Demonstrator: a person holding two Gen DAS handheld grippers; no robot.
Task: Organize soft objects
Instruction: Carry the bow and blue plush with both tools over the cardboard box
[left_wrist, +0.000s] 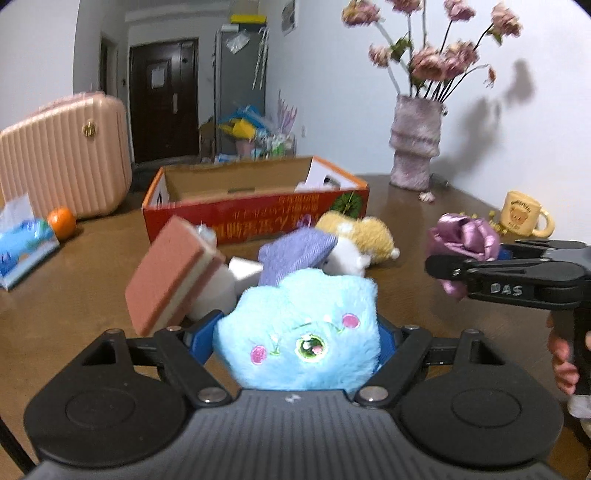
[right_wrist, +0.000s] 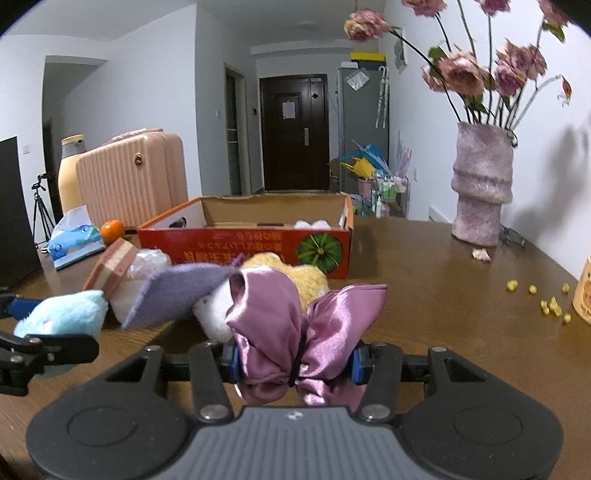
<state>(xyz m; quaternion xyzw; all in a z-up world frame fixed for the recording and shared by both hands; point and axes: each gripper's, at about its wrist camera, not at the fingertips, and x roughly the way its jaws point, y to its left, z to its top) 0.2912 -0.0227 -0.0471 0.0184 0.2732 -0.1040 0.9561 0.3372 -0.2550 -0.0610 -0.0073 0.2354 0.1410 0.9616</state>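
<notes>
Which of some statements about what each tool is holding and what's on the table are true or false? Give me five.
1. The left tool grips a blue plush toy. True.
2. The right tool is open and holds nothing. False: it is shut on a purple satin bow.
3. The cardboard box is closed with a lid. False: its top is open.
4. An orange sits beside the pink suitcase. True.
5. The vase lies tipped over. False: it stands upright, holding flowers.
</notes>
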